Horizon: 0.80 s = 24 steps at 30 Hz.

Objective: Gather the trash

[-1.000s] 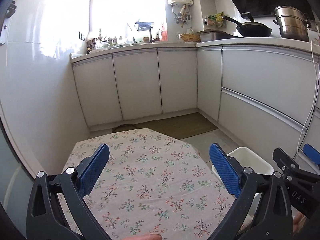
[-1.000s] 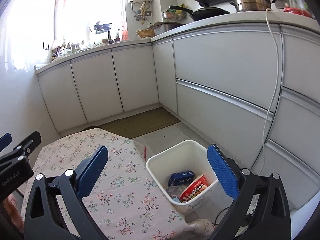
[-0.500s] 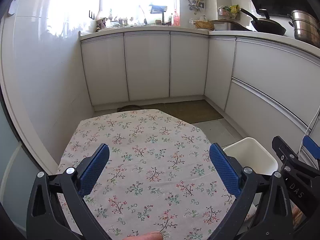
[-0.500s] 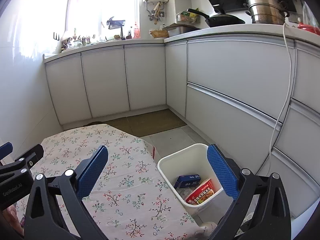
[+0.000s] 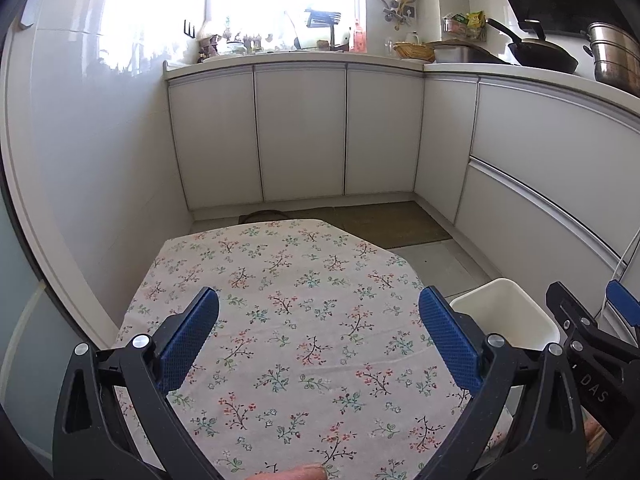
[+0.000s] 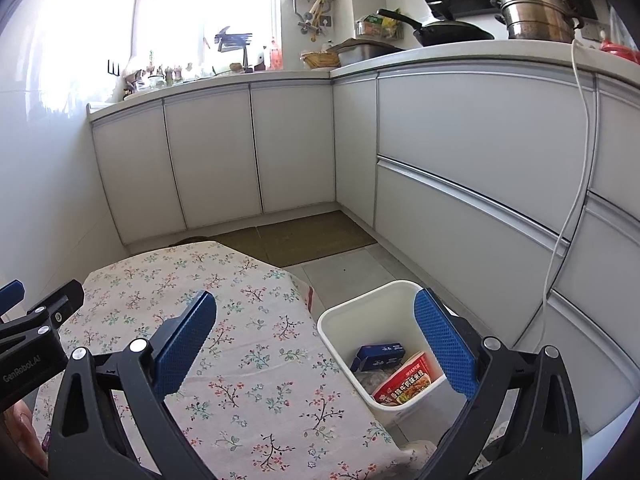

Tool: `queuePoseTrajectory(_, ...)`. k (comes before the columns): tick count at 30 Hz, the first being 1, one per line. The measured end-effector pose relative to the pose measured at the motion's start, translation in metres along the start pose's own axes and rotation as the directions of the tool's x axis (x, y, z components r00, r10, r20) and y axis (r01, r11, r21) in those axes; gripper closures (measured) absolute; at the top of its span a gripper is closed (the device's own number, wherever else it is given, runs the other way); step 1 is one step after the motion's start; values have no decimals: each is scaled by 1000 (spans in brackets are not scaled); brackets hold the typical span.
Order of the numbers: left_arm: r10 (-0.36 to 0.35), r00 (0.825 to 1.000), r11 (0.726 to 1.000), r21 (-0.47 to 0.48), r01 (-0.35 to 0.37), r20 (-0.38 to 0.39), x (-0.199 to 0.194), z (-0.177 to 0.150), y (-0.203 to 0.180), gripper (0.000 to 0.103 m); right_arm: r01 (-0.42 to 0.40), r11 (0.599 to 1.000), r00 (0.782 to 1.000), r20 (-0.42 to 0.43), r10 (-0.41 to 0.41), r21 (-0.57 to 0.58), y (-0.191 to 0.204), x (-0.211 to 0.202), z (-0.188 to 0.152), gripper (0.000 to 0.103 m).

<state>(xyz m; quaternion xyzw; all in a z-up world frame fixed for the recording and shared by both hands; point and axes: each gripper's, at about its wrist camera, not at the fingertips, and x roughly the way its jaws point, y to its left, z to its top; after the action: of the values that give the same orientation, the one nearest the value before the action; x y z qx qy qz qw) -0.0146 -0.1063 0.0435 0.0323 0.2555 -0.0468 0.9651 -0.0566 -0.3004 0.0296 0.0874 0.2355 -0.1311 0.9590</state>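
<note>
A white bin point(image 6: 394, 402) stands on the floor at the right of the table; it shows too in the left wrist view as a white bin point(image 5: 520, 322). Inside lie a blue box point(image 6: 379, 354), a red packet point(image 6: 402, 386) and some clear wrapping. My right gripper point(image 6: 316, 344) is open, with its right finger over the bin and its left finger over the flowered tablecloth point(image 6: 224, 312). My left gripper point(image 5: 319, 344) hangs open above the flowered tablecloth point(image 5: 288, 300) with nothing between its fingers. No loose trash shows on the cloth.
White cabinets point(image 5: 300, 132) run along the back and right wall. A brown mat point(image 6: 296, 240) lies on the floor beyond the table. A white cable point(image 6: 576, 184) hangs down the right cabinet front. A pan point(image 6: 444, 34) and a steel pot point(image 6: 538, 14) sit on the counter.
Both views have tipped upward and drawn back a little, so more of the table and cabinets shows. Both grippers stay open and hold nothing.
</note>
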Motion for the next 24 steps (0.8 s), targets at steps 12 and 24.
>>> queuePoseTrajectory(12,-10,1000,1000,-4,10,-7,0,0,-1,7,2,1000,1000,-1,-2,1,-4,0,0,7)
queuePoseTrajectory(24,-8,1000,1000,5,8,-3,1,0,-2,7,2,1000,1000,-2,-2,-1,-3,-1,-1,7)
